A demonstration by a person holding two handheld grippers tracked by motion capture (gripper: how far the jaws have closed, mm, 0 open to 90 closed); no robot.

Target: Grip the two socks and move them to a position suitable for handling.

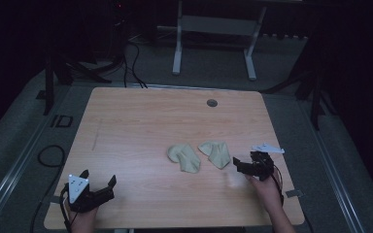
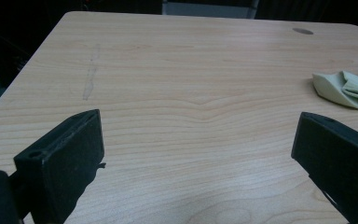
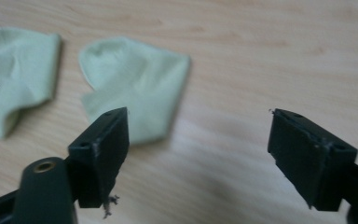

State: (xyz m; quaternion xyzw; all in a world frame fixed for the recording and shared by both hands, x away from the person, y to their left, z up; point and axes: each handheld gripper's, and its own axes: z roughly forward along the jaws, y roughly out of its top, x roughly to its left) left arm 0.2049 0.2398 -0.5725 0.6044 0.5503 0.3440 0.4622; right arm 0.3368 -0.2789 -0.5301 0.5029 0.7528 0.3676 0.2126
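Counter (image 1: pixel 141 126): light wood-grain top, rounded corners, small dark round grommet (image 1: pixel 211 103) near far edge, faint grey streak (image 1: pixel 96 138) on the left part. Dark floor w/ cables beyond it and a white frame stand (image 1: pixel 213 29) in the bkgd.

Two pale green socks lie flat near the counter's right-centre, side by side, just apart. Left sock (image 1: pixel 184 157) sits a bit nearer the middle; right sock (image 1: pixel 215 153) is just beside the right claw. In the right gripper view the right sock (image 3: pixel 135 88) lies just past the left jaw, partly behind it, not between the jaws; left sock (image 3: pixel 14 74) is at that view's left edge. In the left gripper view one sock (image 2: pixel 342 88) shows far off at the right edge.

Left claw (image 1: pixel 98 181): near the counter's front-left corner, held in a hand, grey three-cornered plate on top. Jaws spread wide, released, bare wood between them (image 2: pixel 196 154). Well apart from both socks.

Right claw (image 1: pixel 240 165): front-right, hand under it, pointing toward the right sock. Jaws wide apart, released, nothing gripped; bare counter between them (image 3: pixel 198 140). Bits of fluff cling to the left jaw's lower tip.
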